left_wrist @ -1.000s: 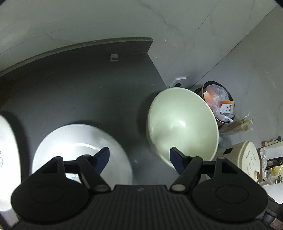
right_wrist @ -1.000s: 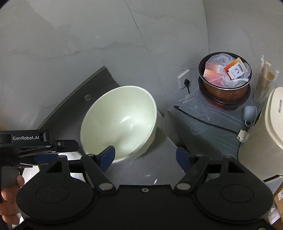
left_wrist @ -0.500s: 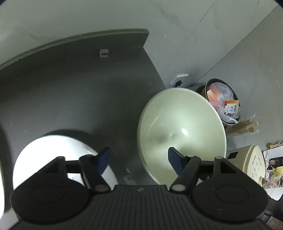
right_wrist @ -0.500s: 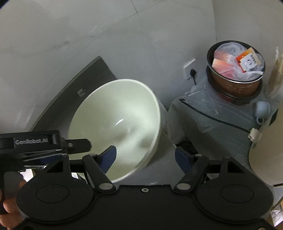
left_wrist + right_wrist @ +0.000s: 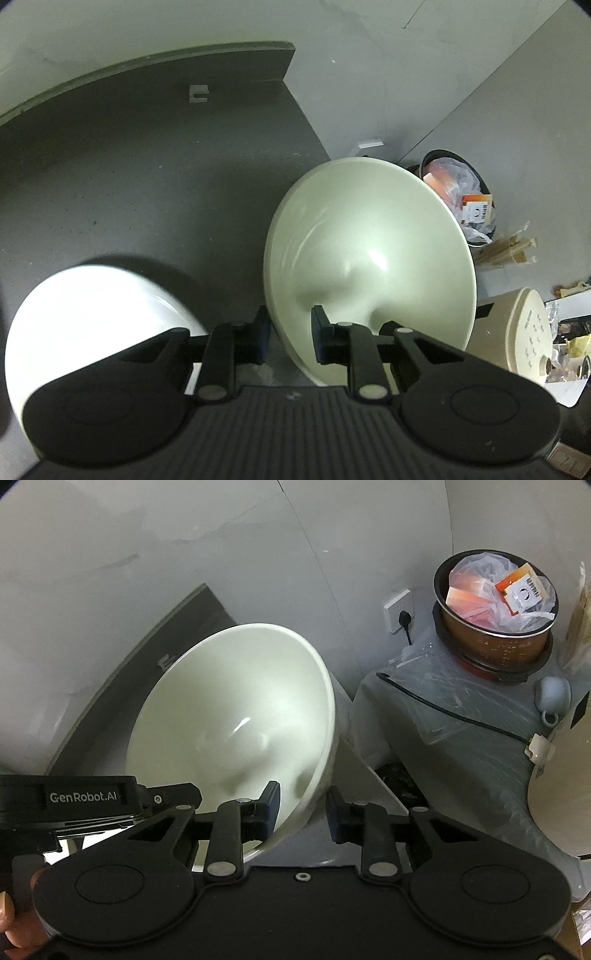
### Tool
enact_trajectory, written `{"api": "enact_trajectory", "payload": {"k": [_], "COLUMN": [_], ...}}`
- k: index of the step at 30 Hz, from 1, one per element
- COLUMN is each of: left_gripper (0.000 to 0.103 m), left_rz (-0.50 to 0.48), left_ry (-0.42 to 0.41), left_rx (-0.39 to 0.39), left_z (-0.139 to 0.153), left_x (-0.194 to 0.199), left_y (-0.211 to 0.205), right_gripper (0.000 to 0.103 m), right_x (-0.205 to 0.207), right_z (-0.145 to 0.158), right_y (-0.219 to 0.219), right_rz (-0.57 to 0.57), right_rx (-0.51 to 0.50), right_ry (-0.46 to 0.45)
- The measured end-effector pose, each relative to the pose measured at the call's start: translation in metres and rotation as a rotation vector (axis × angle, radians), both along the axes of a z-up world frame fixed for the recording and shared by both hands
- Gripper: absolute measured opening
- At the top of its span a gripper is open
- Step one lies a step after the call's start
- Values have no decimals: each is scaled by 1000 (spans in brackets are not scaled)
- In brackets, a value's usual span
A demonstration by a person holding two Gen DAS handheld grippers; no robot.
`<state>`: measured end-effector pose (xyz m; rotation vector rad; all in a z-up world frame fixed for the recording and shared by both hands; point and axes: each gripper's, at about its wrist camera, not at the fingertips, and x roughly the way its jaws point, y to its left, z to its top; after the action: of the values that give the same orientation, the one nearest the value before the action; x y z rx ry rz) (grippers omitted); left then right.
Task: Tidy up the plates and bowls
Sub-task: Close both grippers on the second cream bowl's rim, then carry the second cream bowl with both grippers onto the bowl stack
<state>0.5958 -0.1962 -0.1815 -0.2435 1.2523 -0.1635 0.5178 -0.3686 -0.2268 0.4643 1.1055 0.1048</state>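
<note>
A large pale green bowl (image 5: 369,251) (image 5: 236,716) stands tilted at the right end of the dark counter (image 5: 147,177). My left gripper (image 5: 290,332) is shut on the bowl's near left rim, one pad inside and one outside. Across the bowl's right rim sits my right gripper (image 5: 303,808), shut, its left finger inside the bowl and its right finger against the outer wall. A white bowl (image 5: 92,314) rests on the counter to the left, partly hidden by my left gripper's body. The left gripper's side (image 5: 159,797) shows in the right wrist view.
Beyond the counter's right edge stands a pot (image 5: 495,590) (image 5: 458,195) stuffed with a plastic bag and packets on a grey covered block (image 5: 461,720). A cream appliance (image 5: 524,332) is at the right. A wall socket (image 5: 399,609) with a black cable is behind.
Both grippers went from wide open to shut on the pale green bowl's rim, left on the left side and right on the right side. The bowl now fills more of both views.
</note>
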Motion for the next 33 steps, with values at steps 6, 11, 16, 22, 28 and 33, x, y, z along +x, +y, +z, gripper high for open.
{"api": "enact_trajectory", "payload": {"k": [6, 11, 16, 22, 28, 33], "left_gripper": [21, 21, 21, 21, 21, 21], "left_rz": [-22, -37, -39, -52, -59, -72], "left_ry": [-25, -56, -82, -109, -128, -139], "left_rx": [-6, -14, -19, -36, -39, -49], "left_z": [15, 29, 41, 54, 63, 68], "left_x": [-11, -22, -36, -57, -79, -96], "left_y": [4, 7, 11, 18, 27, 34], "right_gripper": [27, 27, 27, 27, 27, 27], "right_x": [-12, -23, -37, -58, -79, -96], "right_z": [17, 30, 43, 61, 74, 83], "right_y": [7, 10, 14, 19, 30, 40], "right_rz": [-16, -39, -43, -68, -85, -99], "right_rx": [-19, -17, -34, -37, -41, -43], "right_ry": [-24, -43, -73, -107, -129, -142]}}
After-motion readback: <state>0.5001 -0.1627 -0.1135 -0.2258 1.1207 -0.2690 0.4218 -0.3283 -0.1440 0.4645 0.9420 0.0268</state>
